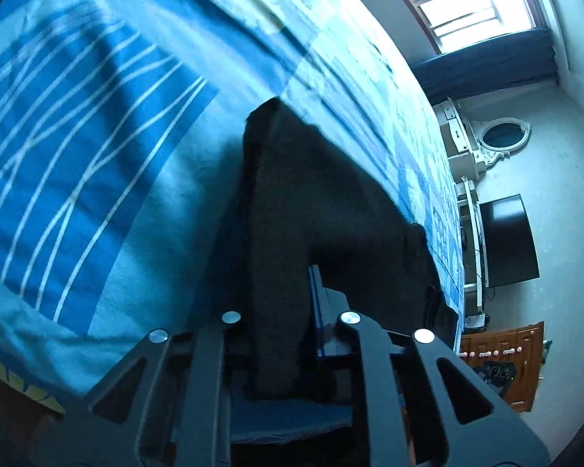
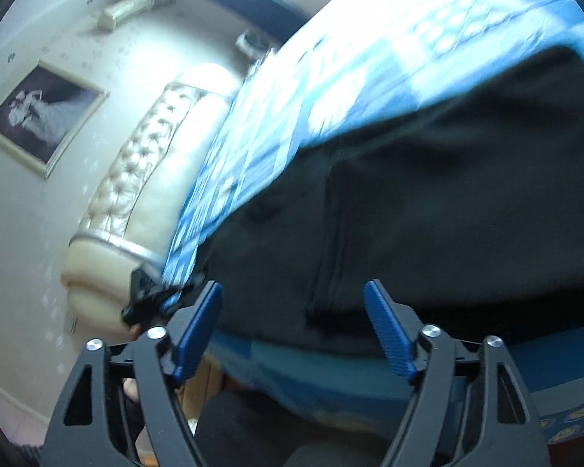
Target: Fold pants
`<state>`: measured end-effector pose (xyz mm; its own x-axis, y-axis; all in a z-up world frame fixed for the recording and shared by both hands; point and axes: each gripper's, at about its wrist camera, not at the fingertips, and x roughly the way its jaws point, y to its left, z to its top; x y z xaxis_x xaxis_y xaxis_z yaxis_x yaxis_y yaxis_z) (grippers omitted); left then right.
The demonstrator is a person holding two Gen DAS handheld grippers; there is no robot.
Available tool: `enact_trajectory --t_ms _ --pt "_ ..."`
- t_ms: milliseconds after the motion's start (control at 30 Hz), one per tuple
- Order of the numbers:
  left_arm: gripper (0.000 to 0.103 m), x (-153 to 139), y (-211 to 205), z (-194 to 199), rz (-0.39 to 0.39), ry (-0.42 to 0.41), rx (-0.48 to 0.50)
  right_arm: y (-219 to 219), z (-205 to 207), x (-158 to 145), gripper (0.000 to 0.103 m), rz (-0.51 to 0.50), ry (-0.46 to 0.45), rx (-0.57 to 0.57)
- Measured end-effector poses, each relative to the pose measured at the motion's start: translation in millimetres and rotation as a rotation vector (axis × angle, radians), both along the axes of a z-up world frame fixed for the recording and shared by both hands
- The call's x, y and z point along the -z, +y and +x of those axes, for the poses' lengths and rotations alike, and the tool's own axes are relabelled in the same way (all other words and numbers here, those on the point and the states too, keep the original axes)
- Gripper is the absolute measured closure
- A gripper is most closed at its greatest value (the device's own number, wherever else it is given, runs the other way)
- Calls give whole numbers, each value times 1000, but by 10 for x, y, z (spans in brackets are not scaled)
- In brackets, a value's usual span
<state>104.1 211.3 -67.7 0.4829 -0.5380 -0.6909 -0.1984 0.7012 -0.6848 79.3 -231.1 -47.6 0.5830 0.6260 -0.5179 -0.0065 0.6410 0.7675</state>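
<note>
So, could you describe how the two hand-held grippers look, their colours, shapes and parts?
Both are black linkage frames with triangular cut-outs and round silver pivot pins. The right gripper has two ribbed, bright blue finger pads on its black arms. On the left gripper only a dark blue finger edge shows; the rest is hidden by black cloth. No cables, markings or sleeves are visible.

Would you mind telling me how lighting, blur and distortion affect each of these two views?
Left wrist view: the window is blown out, a blue cast covers everything, the bedsheet is motion-streaked and fisheye-curved. Right wrist view: glare whitens the sheet's far end, the black pants lose detail in shadow, the headboard is smeared.
</note>
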Motion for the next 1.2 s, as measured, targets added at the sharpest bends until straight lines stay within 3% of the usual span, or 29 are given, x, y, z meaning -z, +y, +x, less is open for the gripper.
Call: enact_trajectory --t_ms 100,300,567,767,867,967,1200 --pt "89 -211 -71 10 16 -18 1 -209 -53 -55 20 -53 6 110" --pt "90 -757 -375 3 94 -94 30 -580 -160 -98 19 -267 85 325" --pt "91 -1479 -1106 86 218 -169 120 -878 -251 -121 19 -270 104 441" --pt "91 -1928 -2023 148 314 -240 241 -965 -269 -140 19 -282 104 463" --pt "91 -2008 -2574 142 395 -270 318 -1028 -289 -170 19 -301 100 472" --pt "91 -1972 -3113 126 427 -284 393 -1138 -328 -184 19 -316 87 507" --pt "91 -1525 -4153 132 502 -255 515 -1457 -439 -93 19 -266 112 592"
